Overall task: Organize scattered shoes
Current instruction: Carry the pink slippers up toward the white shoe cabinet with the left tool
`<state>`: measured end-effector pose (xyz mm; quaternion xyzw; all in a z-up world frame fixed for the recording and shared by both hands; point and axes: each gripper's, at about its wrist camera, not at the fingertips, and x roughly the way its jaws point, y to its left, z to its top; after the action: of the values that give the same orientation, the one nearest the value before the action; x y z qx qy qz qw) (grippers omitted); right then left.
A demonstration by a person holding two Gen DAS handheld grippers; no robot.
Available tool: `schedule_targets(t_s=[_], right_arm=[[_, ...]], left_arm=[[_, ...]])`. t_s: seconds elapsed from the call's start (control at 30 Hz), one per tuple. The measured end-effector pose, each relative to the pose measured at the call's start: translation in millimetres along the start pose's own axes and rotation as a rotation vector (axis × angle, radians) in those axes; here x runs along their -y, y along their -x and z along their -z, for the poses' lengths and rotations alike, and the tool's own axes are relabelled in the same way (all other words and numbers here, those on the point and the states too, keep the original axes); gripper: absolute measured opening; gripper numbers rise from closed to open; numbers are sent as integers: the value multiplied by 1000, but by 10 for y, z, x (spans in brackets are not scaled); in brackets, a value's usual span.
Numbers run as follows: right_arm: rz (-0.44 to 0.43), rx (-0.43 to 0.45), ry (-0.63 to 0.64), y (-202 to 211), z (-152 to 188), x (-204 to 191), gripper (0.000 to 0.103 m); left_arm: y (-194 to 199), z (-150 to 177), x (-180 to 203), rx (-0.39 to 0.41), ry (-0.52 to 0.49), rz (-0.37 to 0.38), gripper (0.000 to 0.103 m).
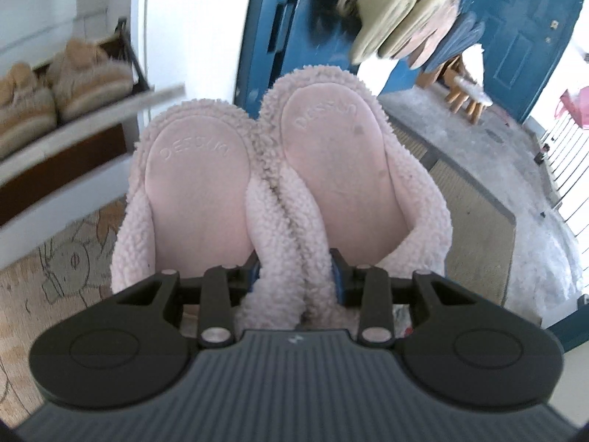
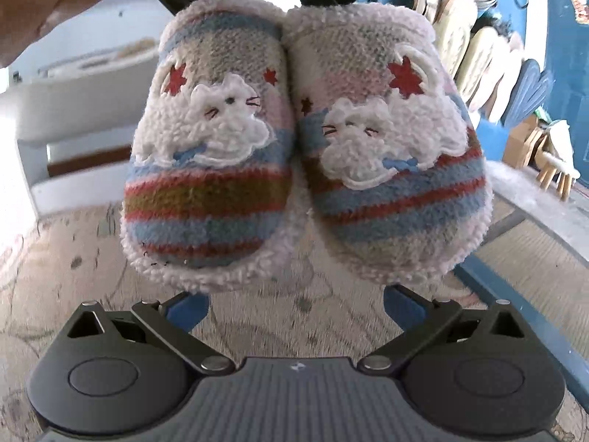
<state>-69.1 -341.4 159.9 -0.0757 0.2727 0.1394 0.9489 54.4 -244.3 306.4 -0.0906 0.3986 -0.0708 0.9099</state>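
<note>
item: pair of pink fleece slippers with smooth pink insoles stamped with a brand word; knitted striped uppers in blue, red, olive and grey, each with a white fluffy cat patch and red stars.
location: off the floor, side by side and touching, hanging over a beige patterned rug. in the left wrist view the insoles face the camera, heels away; in the right wrist view the uppers face the camera, toes low.

left hand-held gripper: pinching the two adjoining inner fleece edges of the slippers together between its blue pads; jaws narrow, fabric bulging around them.

right hand-held gripper: jaws spread wide, blue pads just below the slipper toes; whether they touch the fleece cannot be told. nothing sits between them.

also seen:
- white shoe rack shelf, left, carrying a pair of tan furry slippers, blurred.
- blue door behind.
- hanging row of beige and blue slippers, soles outward.
- small wooden stool with white fluffy seat on the grey floor.
- person's hand, top left of the right wrist view.
</note>
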Motion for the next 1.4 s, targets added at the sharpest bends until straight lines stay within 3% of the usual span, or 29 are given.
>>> schedule_targets(t_s=[0.4, 0.53, 0.87, 1.4], right_arm=[[75, 134, 101, 456, -508, -119, 101], [91, 161, 131, 459, -872, 23, 101], [152, 257, 189, 997, -1428, -161, 102], [142, 280, 322, 1814, -2430, -608, 102]], left_arm=[[712, -384, 43, 131, -18, 60, 34], [1030, -489, 27, 165, -21, 82, 34], [1831, -720, -18, 287, -23, 137, 34], [3037, -1240, -343, 377, 40, 161, 34]])
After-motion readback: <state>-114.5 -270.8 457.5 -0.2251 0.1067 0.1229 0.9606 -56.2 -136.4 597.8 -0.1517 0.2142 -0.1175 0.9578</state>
